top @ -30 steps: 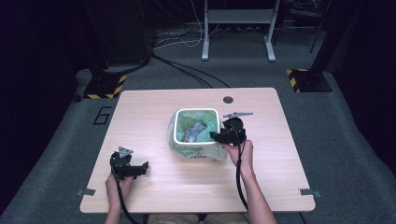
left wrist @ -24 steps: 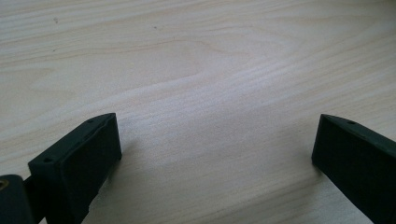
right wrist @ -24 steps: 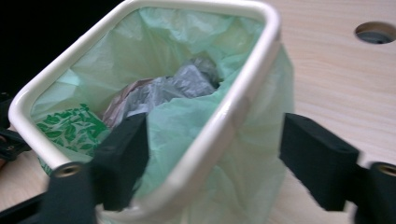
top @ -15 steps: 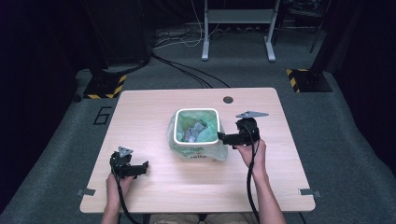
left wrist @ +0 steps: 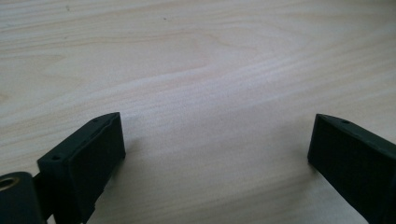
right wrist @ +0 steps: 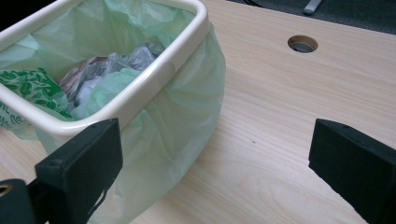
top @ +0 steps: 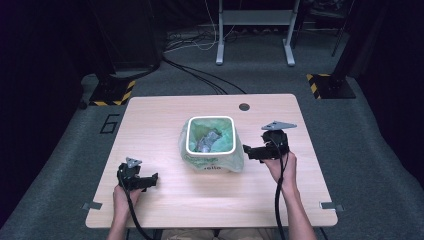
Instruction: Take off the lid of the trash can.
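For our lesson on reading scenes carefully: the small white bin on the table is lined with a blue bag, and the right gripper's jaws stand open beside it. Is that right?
Not quite. The bag lining the white bin is pale green, not blue, as the right gripper view shows. The rest holds: the right gripper stands open beside the bin on the table.

Right gripper off the bin's rim, jaws just opened wide, now empty beside its right wall.

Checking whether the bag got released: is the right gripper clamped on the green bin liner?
No, the right gripper stands open beside the green bin liner.
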### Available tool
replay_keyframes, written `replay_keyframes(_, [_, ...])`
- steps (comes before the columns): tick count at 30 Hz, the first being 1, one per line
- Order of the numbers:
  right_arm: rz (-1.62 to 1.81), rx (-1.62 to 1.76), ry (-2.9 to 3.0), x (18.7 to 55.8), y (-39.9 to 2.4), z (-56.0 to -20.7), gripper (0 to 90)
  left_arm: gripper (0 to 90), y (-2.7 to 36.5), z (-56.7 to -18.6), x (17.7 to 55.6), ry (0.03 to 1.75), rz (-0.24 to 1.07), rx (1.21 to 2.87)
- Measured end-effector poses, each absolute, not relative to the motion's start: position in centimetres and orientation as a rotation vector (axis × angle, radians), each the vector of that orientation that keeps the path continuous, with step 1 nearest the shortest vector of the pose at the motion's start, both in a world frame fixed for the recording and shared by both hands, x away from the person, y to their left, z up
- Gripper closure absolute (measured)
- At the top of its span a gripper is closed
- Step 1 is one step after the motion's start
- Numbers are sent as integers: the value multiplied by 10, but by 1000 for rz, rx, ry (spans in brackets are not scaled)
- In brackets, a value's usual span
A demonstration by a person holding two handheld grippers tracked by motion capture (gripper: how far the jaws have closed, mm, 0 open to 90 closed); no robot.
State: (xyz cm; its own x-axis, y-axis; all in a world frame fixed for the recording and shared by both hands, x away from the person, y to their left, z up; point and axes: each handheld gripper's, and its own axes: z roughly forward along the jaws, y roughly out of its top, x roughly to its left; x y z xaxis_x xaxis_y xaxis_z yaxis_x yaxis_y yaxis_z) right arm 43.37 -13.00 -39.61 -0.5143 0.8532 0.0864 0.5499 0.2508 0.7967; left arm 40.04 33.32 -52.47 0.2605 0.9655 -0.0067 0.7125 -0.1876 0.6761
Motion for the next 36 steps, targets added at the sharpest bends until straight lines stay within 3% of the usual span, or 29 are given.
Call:
replay_keyframes(18, [1101, 1281, 2226, 435, -129, -401, 54, 46, 328, -493, 413, 1411, 399, 2010])
replay_keyframes(36, [1146, 1257, 2239, 439, -128, -395, 64, 63, 298, -450, 435, 1281, 366, 2019])
